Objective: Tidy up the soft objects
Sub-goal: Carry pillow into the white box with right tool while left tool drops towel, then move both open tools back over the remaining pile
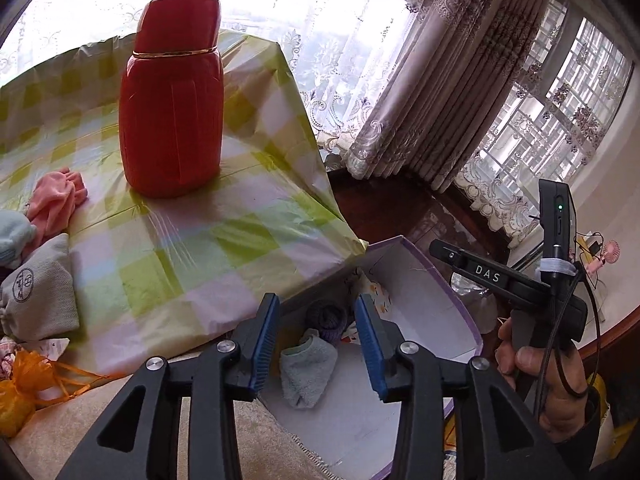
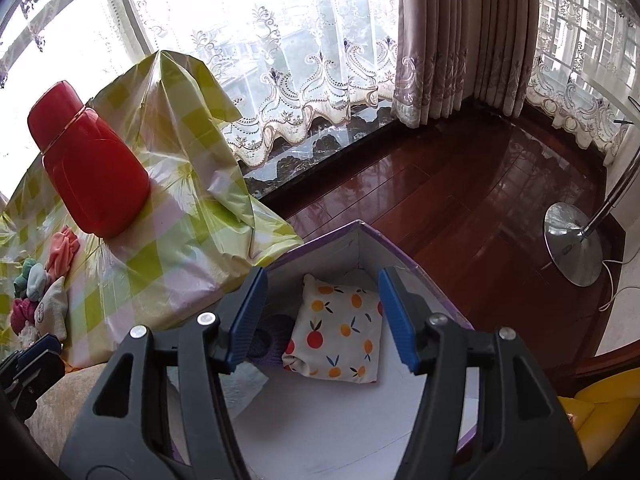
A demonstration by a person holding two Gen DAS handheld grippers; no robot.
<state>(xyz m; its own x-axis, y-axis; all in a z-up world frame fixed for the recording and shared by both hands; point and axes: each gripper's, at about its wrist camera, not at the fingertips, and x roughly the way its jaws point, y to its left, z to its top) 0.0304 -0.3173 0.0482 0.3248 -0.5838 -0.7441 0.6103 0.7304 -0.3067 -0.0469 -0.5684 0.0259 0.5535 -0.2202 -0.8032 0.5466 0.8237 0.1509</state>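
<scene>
Three soft items in box (image 2: 408,264): pouch (image 2: 336,336), purple knit (image 1: 326,318), pale sock (image 1: 308,372)

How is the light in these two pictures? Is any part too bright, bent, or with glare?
Left wrist view: the window behind the red flask is blown out white, the corners are dark, and the curtain bows from fisheye. Right wrist view: the same white window, glare on the glossy wooden floor and the plastic tablecloth; the image is sharp.
</scene>
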